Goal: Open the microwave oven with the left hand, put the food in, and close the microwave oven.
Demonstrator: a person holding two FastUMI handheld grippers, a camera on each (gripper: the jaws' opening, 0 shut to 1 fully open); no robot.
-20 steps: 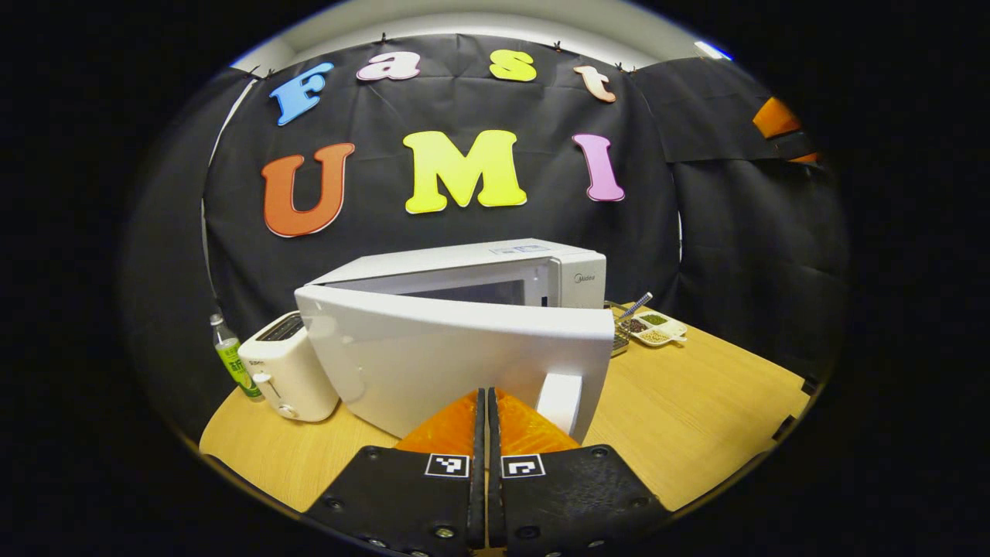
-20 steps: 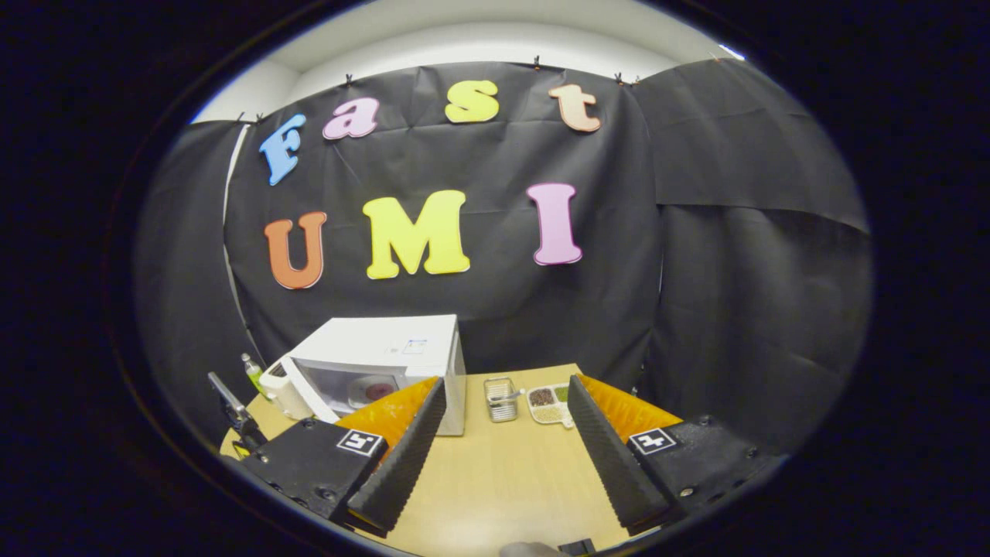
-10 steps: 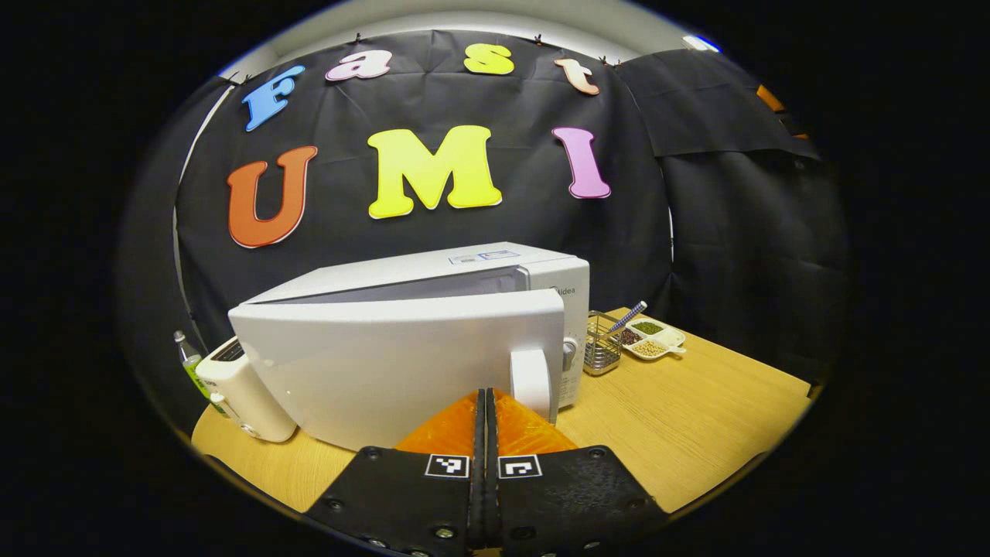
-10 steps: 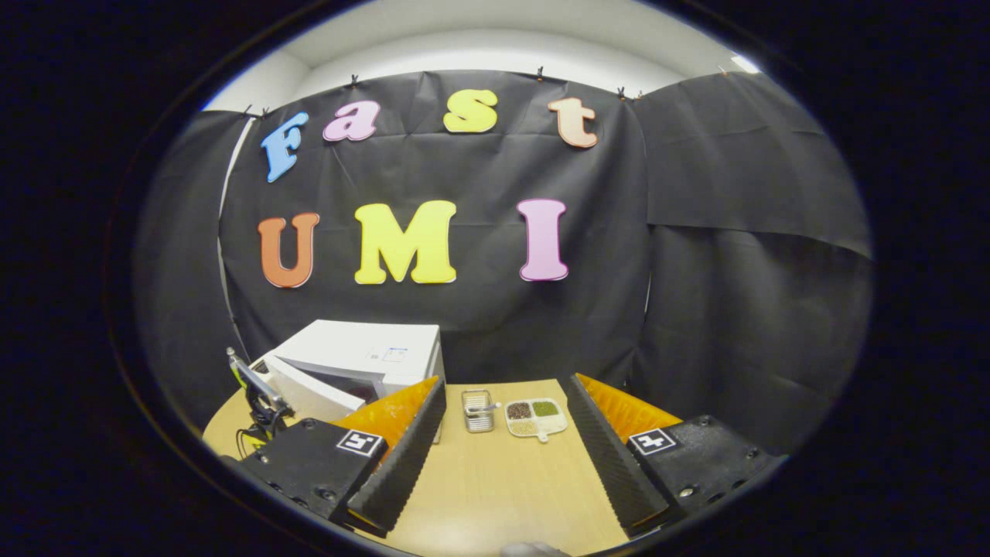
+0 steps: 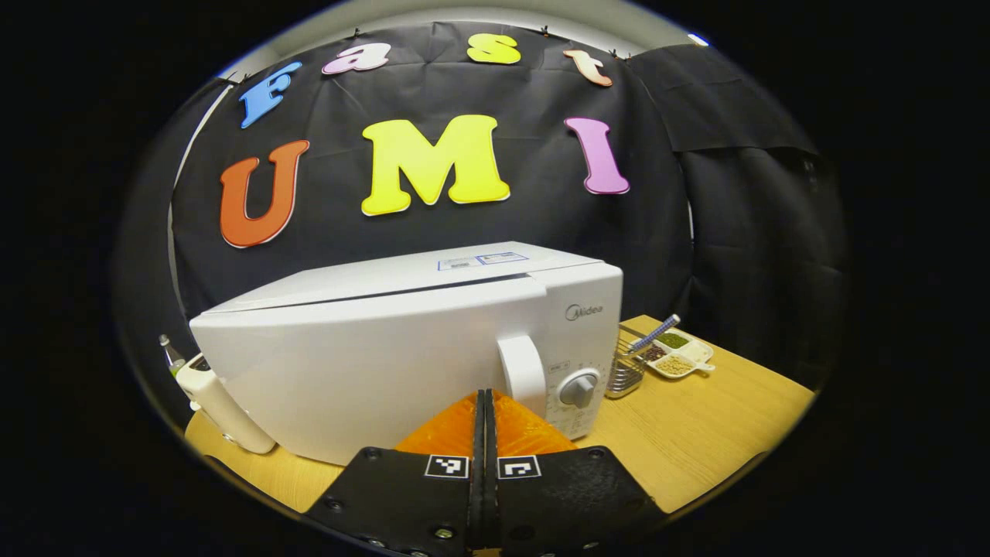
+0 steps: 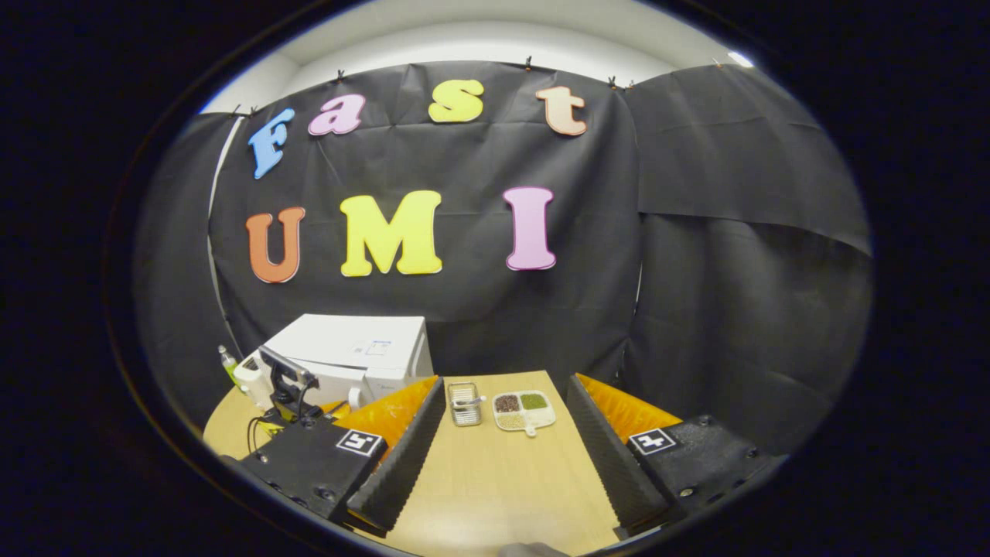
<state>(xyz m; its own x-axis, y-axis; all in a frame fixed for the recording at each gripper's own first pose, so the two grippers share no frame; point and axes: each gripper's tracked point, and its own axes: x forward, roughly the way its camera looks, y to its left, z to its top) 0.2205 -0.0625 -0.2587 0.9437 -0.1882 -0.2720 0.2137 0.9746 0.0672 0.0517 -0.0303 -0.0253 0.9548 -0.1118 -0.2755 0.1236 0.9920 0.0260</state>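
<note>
- Left gripper: fingers pressed together, empty, tips at the microwave door.
- Door nearly flush with the body.
- Right gripper: spread wide, empty, above the table.

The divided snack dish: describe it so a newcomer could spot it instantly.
Start at the big white microwave oven on the light wooden table. To its right stands a small wire basket, and just beyond lies the white divided dish. Unlike the basket, it is flat, with compartments of green, dark and tan grains.
</note>
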